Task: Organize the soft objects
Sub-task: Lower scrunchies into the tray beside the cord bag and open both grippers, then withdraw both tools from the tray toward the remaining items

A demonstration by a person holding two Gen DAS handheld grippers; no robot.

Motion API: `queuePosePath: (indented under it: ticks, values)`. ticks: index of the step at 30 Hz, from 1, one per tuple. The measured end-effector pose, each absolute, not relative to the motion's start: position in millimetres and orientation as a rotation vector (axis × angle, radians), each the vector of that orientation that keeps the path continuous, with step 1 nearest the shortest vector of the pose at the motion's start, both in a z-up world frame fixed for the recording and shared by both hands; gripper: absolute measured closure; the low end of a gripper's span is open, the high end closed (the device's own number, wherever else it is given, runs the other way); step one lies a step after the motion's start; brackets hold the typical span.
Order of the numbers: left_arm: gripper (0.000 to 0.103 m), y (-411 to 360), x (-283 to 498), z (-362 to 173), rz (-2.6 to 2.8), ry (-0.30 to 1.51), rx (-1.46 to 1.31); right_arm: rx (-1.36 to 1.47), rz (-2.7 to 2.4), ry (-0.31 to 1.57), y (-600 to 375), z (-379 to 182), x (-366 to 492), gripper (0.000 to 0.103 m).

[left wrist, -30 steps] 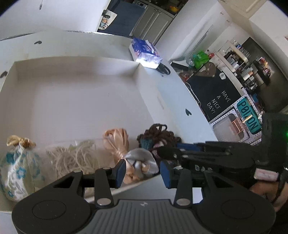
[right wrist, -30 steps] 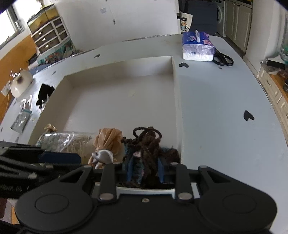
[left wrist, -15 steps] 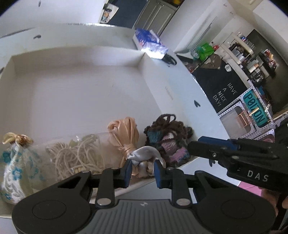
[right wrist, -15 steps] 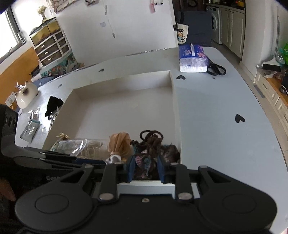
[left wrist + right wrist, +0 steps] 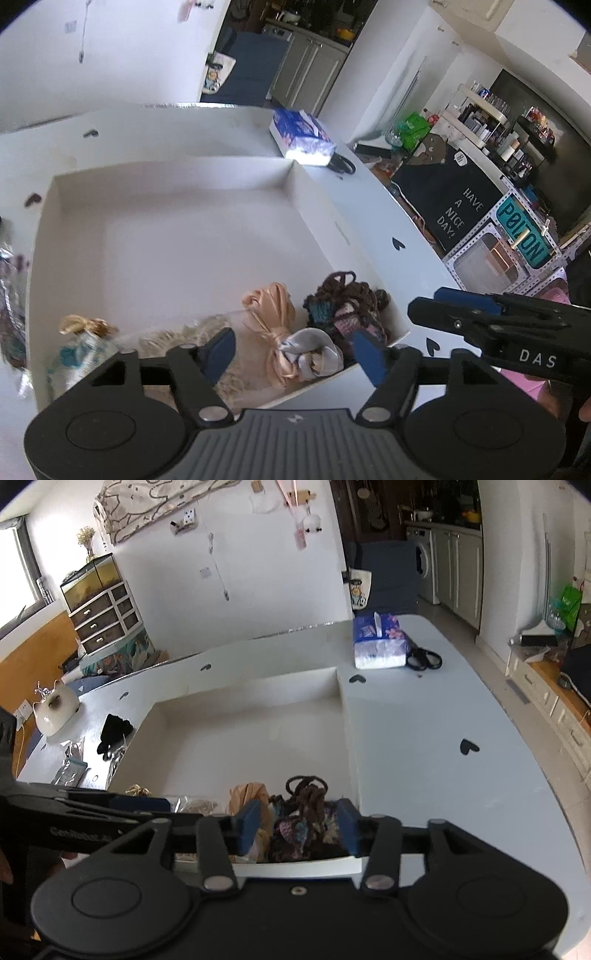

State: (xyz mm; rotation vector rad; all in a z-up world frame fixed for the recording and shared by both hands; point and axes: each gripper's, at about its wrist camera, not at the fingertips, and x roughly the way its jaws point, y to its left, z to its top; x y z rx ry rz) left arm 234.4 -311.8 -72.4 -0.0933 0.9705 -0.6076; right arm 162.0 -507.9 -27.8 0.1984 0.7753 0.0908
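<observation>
Four soft items lie in a row along the near wall of one shallow white tray [image 5: 177,177]: a blue-flowered pouch [image 5: 79,349] with a gold tie at far left, a clear bag of cream cord [image 5: 192,332], a peach ribbon bundle [image 5: 271,306] tied to a silver satin piece [image 5: 314,350], and a brown crocheted pouch [image 5: 343,302] in the near right corner.

Two hand-held grippers. Left hand-held gripper [image 5: 293,350]: blue pads spread wide, nothing between them, poised over the ribbon bundle. Right hand-held gripper [image 5: 297,825]: also spread apart, framing the crocheted pouch without touching it.

On the pale blue surface [image 5: 424,738] with black heart stickers: one tissue pack [image 5: 380,642], one pair of black scissors [image 5: 424,659] touching it, both past the tray's far right corner. Left of the tray, a black cloth [image 5: 112,733] and a white cat-shaped pot [image 5: 55,709].

Kitchen cabinets and a washer at back; a drawer unit stands by the white wall.
</observation>
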Motion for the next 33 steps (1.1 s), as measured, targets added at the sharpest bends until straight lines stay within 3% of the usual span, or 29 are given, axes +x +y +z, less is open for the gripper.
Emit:
queuePosePath:
  ticks: [4, 14, 19, 23, 33]
  values:
    - [0.023, -304, 231, -65, -0.594, 0.935, -0.074, 0.177, 0.068, 0.754, -506, -26, 158, 0.050]
    - [0.001, -281, 220, -58, -0.556, 0.867, -0.043, 0.158, 0.041, 0.729, -499, -27, 152, 0.028]
    - [0.000, -271, 218, -57, -0.531, 0.842, -0.038, 0.144, 0.021, 0.717, -496, -27, 150, 0.019]
    - [0.000, -264, 218, -57, -0.504, 0.825, -0.038, 0.139, 0.021, 0.704, -492, -27, 148, 0.004]
    - [0.000, -247, 218, -56, -0.485, 0.807, -0.037, 0.120, -0.013, 0.682, -480, -24, 144, 0.000]
